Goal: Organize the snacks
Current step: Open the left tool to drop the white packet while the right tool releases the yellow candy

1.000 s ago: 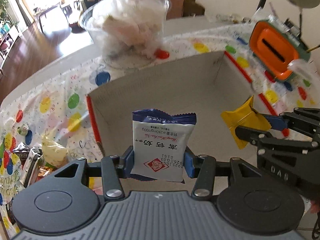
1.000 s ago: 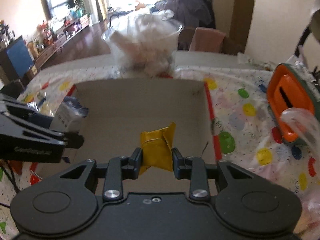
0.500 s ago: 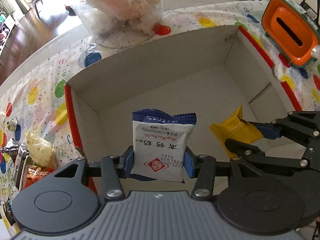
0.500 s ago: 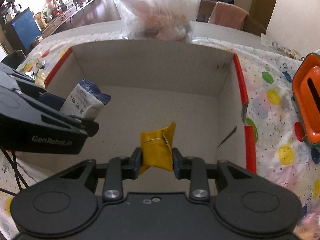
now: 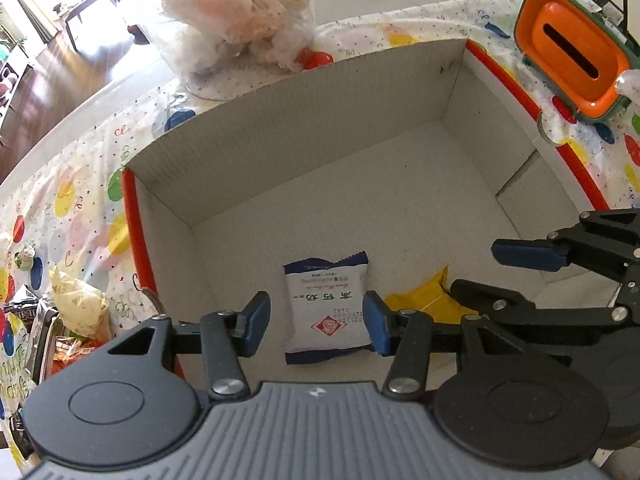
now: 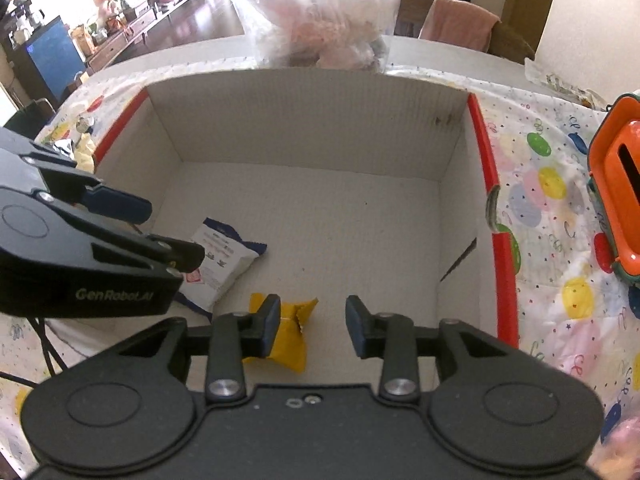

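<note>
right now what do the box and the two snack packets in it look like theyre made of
Box: corrugated cardboard, matte; fine ribbing on the inner walls, red outside.
White and blue packet: probably thin plastic film, slight sheen; zigzag crimped ends, printed face.
Yellow packet: likely plastic or foil film; creased, serrated edge.

One cardboard box (image 5: 304, 128) stands on the table, and two snack packets lie on its floor — one white-and-blue packet (image 5: 326, 306) and one yellow packet (image 6: 290, 338), both near the box's near edge. Two grippers hang over them: the left gripper (image 5: 316, 326) and the right gripper (image 6: 313, 330), each with its fingers spread apart. Beyond the box's far edge sits one clear plastic tub (image 6: 320, 12); off its right edge, one orange container (image 5: 572, 56). A few more loose snacks (image 5: 76, 308) lie off the left edge — too jumbled to count.
</note>
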